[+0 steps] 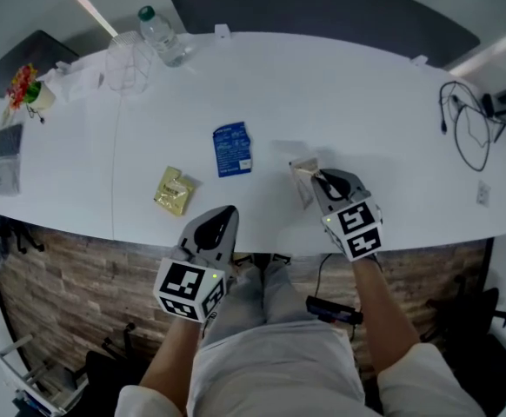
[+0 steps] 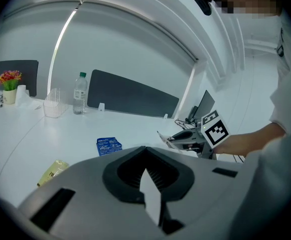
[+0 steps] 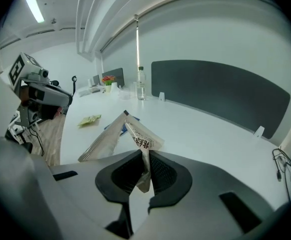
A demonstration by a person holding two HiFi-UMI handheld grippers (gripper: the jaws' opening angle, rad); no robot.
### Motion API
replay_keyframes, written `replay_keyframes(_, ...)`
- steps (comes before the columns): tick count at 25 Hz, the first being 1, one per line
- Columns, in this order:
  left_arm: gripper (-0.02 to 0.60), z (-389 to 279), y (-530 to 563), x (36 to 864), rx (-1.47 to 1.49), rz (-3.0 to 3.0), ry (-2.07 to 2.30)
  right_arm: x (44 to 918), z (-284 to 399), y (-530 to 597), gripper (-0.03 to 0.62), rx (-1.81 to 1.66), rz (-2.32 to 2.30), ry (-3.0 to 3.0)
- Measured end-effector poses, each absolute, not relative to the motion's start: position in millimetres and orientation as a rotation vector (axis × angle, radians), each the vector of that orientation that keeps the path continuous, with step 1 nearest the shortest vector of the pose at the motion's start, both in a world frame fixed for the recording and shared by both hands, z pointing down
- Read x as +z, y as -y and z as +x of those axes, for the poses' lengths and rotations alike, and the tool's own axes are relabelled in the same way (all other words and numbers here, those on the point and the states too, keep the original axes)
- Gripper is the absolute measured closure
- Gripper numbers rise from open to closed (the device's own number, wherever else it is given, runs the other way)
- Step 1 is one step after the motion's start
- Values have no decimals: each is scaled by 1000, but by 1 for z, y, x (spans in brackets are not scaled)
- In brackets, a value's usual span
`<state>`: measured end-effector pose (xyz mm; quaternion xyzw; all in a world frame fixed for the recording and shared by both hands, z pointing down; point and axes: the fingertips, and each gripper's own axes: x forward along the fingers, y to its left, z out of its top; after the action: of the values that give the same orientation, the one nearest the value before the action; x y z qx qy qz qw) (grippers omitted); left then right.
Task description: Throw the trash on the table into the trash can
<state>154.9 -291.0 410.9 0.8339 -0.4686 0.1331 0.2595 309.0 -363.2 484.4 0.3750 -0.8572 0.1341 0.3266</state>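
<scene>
My right gripper (image 1: 321,179) is shut on a beige torn wrapper (image 1: 303,181) just above the white table (image 1: 366,102), near its front edge. In the right gripper view the wrapper (image 3: 140,136) sticks up from between the pressed pads. A blue packet (image 1: 232,148) lies flat at the table's middle, and a gold packet (image 1: 173,190) lies to its left, nearer me. My left gripper (image 1: 223,215) hovers over the front edge, close to the gold packet, jaws together with nothing between them. The left gripper view shows both packets, blue (image 2: 108,145) and gold (image 2: 53,171).
A water bottle (image 1: 159,35) and a clear plastic container (image 1: 127,59) stand at the back left. A small flower pot (image 1: 29,89) and flat devices (image 1: 3,142) sit at the far left. Cables (image 1: 470,129) lie at the right end. No trash can shows.
</scene>
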Motion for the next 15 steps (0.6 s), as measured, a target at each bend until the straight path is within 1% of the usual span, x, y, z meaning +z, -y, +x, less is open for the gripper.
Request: replay_keyframes(15, 581, 172, 267, 363, 334, 2366, 1261, 348, 355, 339, 543, 198, 1091, 2328)
